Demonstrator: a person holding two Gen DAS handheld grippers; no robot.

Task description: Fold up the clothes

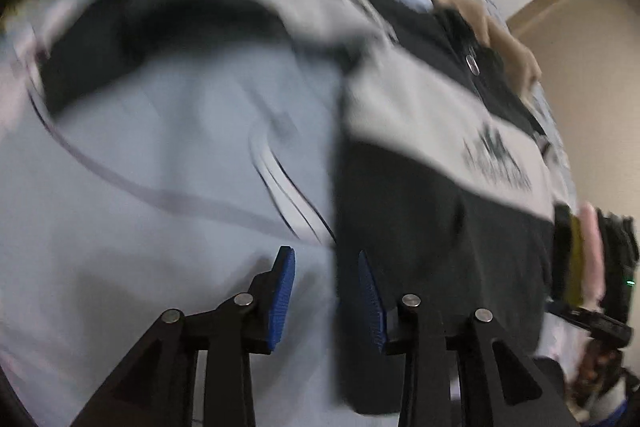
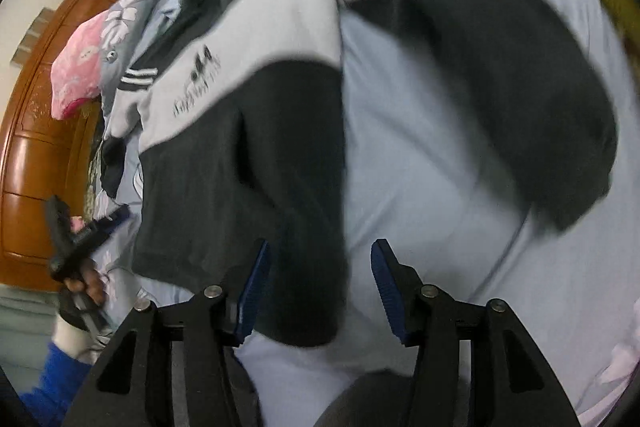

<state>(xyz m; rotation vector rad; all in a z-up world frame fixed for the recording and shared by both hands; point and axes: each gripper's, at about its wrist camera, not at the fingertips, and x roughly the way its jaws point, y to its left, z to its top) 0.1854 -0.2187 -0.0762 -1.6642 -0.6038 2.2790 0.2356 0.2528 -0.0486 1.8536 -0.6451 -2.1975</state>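
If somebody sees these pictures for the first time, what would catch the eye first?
Probably the black and grey jacket spread over the pale blue bedsheet, filling the middle of both views. Next, the blue-padded right tongs standing open just above its dark hem, and the pink patterned cloth against the wooden headboard at the left edge.

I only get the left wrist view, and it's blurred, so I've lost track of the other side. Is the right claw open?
Observer: Yes, the right claw is open and grips nothing.
Operator: What is it pointing at?
Observer: The dark hem of the jacket shows between its fingers.
Operator: Anything past the jacket that I can't see?
Observer: A pink pillow lies at the far left, beside wooden furniture.
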